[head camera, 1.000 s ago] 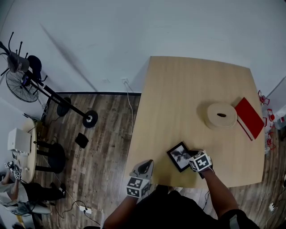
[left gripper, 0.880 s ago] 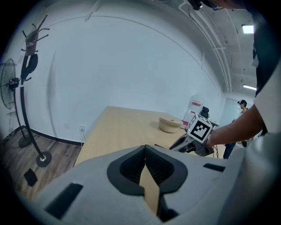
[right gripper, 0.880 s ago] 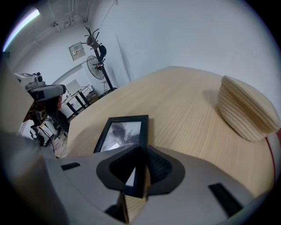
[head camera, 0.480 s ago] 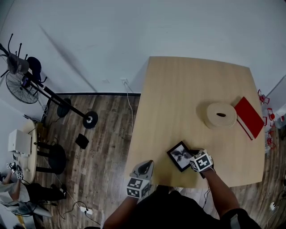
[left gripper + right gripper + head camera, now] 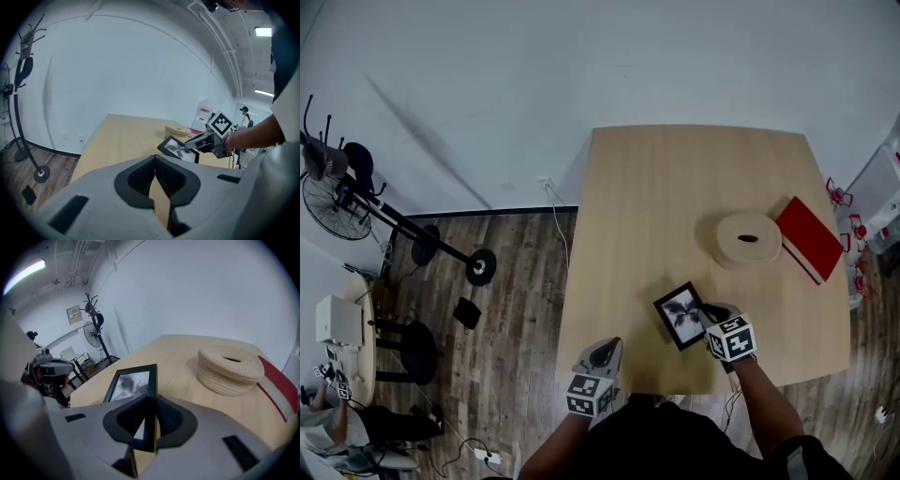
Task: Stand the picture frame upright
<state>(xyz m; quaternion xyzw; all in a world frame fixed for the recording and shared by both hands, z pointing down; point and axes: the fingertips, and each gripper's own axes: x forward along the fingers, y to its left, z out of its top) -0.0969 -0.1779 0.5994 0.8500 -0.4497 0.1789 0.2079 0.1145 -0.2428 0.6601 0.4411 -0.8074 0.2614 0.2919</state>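
Observation:
A small black picture frame (image 5: 680, 315) holding a grey photo sits near the front edge of the wooden table (image 5: 656, 197). My right gripper (image 5: 707, 321) is shut on the frame's right edge. In the right gripper view the frame (image 5: 131, 382) rises at a slant from between the pads, with my right gripper (image 5: 147, 414) clamped on its black rim. My left gripper (image 5: 604, 351) hangs at the table's front left corner, shut and holding nothing. From the left gripper view, the frame (image 5: 180, 148) is tilted off the tabletop beyond my left gripper (image 5: 155, 165).
A round woven coil (image 5: 748, 239) and a red book (image 5: 809, 238) lie at the table's right side behind the frame. On the wood floor to the left are a fan on a stand (image 5: 328, 192), a black stool (image 5: 417, 347) and cables.
The frame now looks narrower and steeper, its held edge raised a little by my right gripper. My left gripper has stayed in place.

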